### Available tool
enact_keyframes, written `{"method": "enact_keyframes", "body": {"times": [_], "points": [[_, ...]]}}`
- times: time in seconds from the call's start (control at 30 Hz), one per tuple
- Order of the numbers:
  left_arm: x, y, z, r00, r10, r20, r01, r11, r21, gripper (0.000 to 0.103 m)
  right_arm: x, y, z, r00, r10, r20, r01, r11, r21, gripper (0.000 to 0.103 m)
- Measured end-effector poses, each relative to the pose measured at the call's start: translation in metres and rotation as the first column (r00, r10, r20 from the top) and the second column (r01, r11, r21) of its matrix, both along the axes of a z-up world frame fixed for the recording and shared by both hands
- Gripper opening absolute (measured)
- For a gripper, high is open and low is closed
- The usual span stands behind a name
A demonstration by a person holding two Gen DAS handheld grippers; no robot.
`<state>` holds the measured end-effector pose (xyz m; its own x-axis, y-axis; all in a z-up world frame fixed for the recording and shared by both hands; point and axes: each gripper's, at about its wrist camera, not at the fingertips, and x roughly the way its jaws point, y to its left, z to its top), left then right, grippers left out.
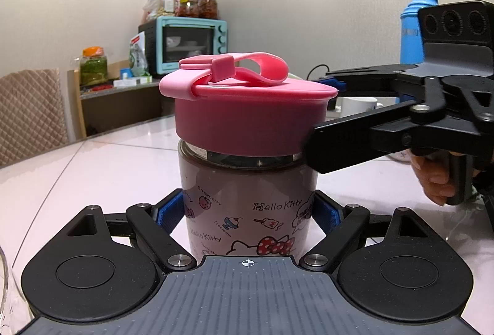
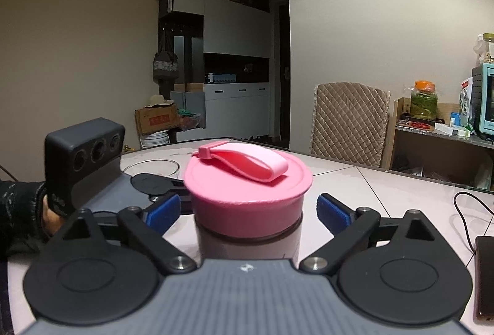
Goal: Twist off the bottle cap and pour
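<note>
left wrist view has the left tongs [image 1: 248, 213] clamped on the bottle [image 1: 247, 196] standing on the surface [image 1: 77, 168], while the right tongs [image 2: 248, 208] gape around its pink cap [image 2: 247, 193]: close squarely, then twist level.

Beige walls, white cabinets [image 2: 236, 57], quilted chair [image 2: 349, 122], teal oven [image 1: 188, 45], marble table [image 1: 77, 168]

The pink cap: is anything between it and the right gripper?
Nothing visible. The right gripper stands open around the pink cap, with a bare gap on each side. The left gripper holds the bottle lower down.
</note>
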<state>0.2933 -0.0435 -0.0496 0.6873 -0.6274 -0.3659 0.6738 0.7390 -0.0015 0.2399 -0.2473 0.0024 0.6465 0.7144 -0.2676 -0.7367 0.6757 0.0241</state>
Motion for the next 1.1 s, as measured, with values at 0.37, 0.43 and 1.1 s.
{"method": "enact_keyframes", "body": {"times": [0.37,0.43,1.1], "points": [[0.0,0.0,0.0,1.0,0.0,0.0,0.0,1.0,0.0,0.089,-0.04,0.002,0.002,0.978,-0.208,0.023,0.207,0.977,0.045,0.099],[0.0,0.0,0.0,1.0,0.0,0.0,0.0,1.0,0.0,0.089,-0.048,0.007,0.003,0.968,-0.246,0.05,0.245,0.969,0.034,0.099],[0.0,0.0,0.0,1.0,0.0,0.0,0.0,1.0,0.0,0.089,-0.057,0.033,-0.01,0.925,-0.378,0.026,0.376,0.925,0.052,0.1]]}}
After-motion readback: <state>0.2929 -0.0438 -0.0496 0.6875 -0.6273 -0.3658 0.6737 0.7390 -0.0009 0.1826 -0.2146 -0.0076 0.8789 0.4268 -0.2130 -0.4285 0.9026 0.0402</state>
